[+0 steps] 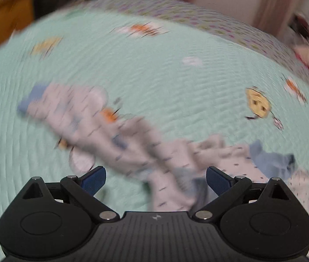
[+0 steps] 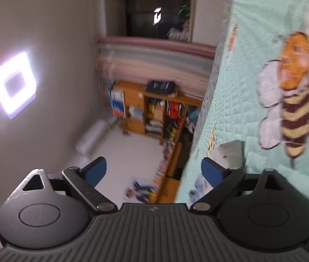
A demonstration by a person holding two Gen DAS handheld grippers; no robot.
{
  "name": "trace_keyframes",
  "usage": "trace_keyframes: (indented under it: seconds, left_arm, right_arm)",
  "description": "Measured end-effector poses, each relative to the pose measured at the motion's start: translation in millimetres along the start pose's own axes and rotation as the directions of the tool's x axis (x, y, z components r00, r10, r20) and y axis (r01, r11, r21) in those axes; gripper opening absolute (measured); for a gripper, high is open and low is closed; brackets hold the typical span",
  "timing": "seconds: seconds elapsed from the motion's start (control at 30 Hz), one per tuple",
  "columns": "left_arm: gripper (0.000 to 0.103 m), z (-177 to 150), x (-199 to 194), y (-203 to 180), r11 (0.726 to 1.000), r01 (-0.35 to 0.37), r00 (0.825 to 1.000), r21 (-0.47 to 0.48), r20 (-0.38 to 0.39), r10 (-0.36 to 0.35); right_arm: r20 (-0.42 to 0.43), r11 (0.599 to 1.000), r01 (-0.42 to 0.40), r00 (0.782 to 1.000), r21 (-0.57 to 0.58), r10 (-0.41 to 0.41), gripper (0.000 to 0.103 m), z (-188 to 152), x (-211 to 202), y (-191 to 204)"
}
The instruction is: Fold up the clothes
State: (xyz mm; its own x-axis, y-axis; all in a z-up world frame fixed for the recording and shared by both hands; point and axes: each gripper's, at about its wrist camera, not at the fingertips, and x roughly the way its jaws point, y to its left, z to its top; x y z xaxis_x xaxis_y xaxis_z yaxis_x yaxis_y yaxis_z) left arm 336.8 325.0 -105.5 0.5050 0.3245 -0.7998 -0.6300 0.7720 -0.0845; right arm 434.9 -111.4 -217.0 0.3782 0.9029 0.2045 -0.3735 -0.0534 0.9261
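Currently the garment (image 1: pixel 132 144) lies crumpled on the mint bedspread (image 1: pixel 176 76), long axis running from 10 to 4 o'clock, its near end between the wide-spread, empty jaws of the left hand-held gripper (image 1: pixel 156 178). Right hand-held gripper (image 2: pixel 153 172), also fully spread and empty, points off the bed toward the shelves (image 2: pixel 154 113); left is judged nearer.

Left wrist view all motion-blurred: garment (image 1: pixel 132 139) print unreadable, its right end cut off by frame edge; shelf (image 2: pixel 154 111) contents too blurry to ID
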Motion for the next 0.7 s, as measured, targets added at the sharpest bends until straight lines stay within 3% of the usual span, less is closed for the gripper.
trace_keyframes:
  seconds: [0.13, 0.27, 0.4, 0.63, 0.7]
  left_arm:
    - [0.098, 25, 13, -25, 0.997, 0.033, 0.999, 0.072, -0.034, -0.031]
    - [0.095, 46, 40, -35, 0.987, 0.063, 0.993, 0.149, -0.105, -0.047]
    - [0.095, 55, 45, -37, 0.967, 0.118, 0.990, 0.224, -0.105, -0.097]
    - [0.094, 64, 40, -37, 0.944, 0.114, 0.993, 0.311, -0.058, -0.101]
    - [0.093, 62, 41, -36, 0.927, 0.086, 0.996, 0.364, -0.065, -0.067]
  right_arm:
    - [-0.090, 0.997, 0.016, 0.996, -0.072, -0.022, 0.102, -5, 13, 9]
    - [-0.049, 0.999, -0.031, 0.998, 0.018, 0.032, 0.102, 1, 5, -3]
    - [-0.027, 0.996, -0.057, 0.998, 0.068, 0.059, 0.102, 3, 1, -11]
    - [-0.018, 0.994, -0.066, 0.998, 0.088, 0.068, 0.102, 5, 4, -13]
    - [-0.013, 0.993, -0.072, 0.997, 0.096, 0.074, 0.102, 5, 3, -14]
